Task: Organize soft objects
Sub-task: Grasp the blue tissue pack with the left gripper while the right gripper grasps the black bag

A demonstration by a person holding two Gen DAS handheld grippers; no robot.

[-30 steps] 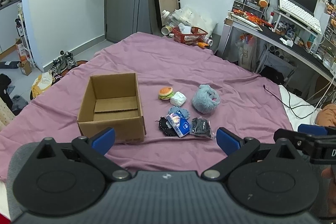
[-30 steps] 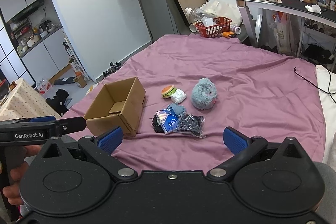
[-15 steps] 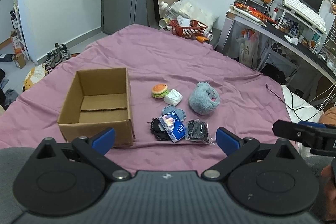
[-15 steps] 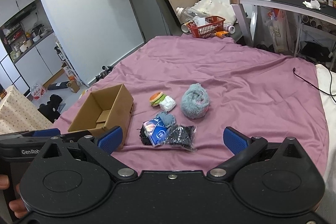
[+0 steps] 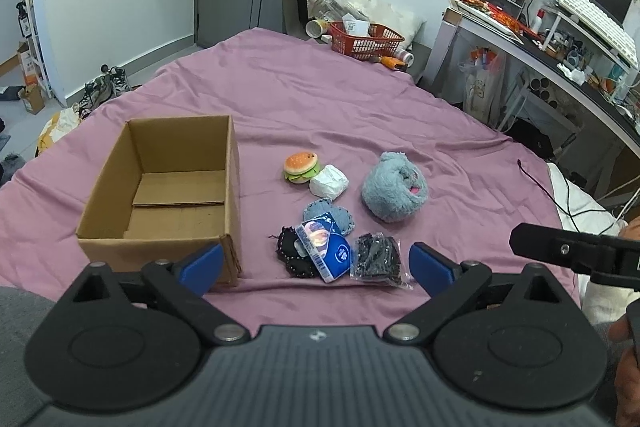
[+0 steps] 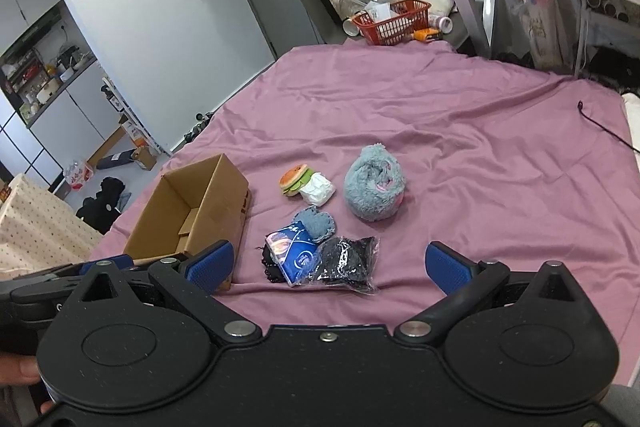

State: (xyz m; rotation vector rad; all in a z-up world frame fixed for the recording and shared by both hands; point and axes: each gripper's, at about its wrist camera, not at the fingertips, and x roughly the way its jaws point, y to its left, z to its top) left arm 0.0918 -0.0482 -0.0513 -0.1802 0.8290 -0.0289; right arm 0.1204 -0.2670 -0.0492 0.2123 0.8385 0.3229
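Note:
An empty open cardboard box (image 5: 172, 187) (image 6: 196, 211) stands on the purple bedsheet (image 5: 320, 107). To its right lie a burger toy (image 5: 301, 166) (image 6: 294, 179), a white soft bun (image 5: 329, 181), a grey-blue plush (image 5: 394, 187) (image 6: 375, 187), a blue denim patch (image 5: 329, 214), a blue tissue pack (image 5: 326, 251) (image 6: 292, 253), a black patch (image 5: 290, 255) and a black item in a clear bag (image 5: 376, 259) (image 6: 344, 261). My left gripper (image 5: 316, 265) is open and empty, near the pile. My right gripper (image 6: 328, 265) is open and empty, just short of the bagged item.
A red basket (image 5: 366, 41) and bottles sit past the bed's far edge. A desk (image 5: 560, 67) with a keyboard stands at the right. A black cable (image 5: 560, 183) crosses the bed's right side. Shoes (image 5: 104, 87) lie on the floor at the left.
Both grippers have moved forward and lower toward the pile, so the objects look larger and nearer. Both stay open and empty. Nothing on the bed has moved.

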